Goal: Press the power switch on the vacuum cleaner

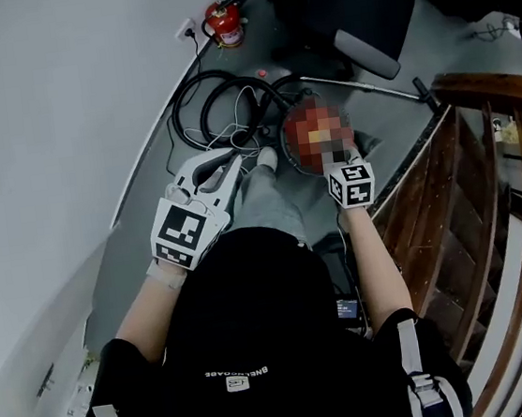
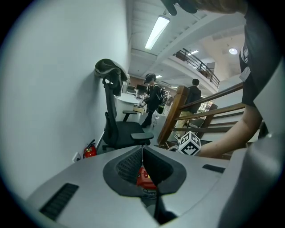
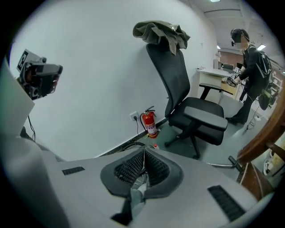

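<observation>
I hold my left gripper [image 2: 142, 151] and right gripper [image 3: 143, 156] over the vacuum cleaner [image 2: 143, 177], both pairs of jaws pressed together, empty.

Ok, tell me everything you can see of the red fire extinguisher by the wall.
The fire extinguisher is a red cylinder with a pale label, a black valve and handle on top and a thin black hose. It stands upright on the floor against the white wall, between a wall socket and the black office chair.
</observation>
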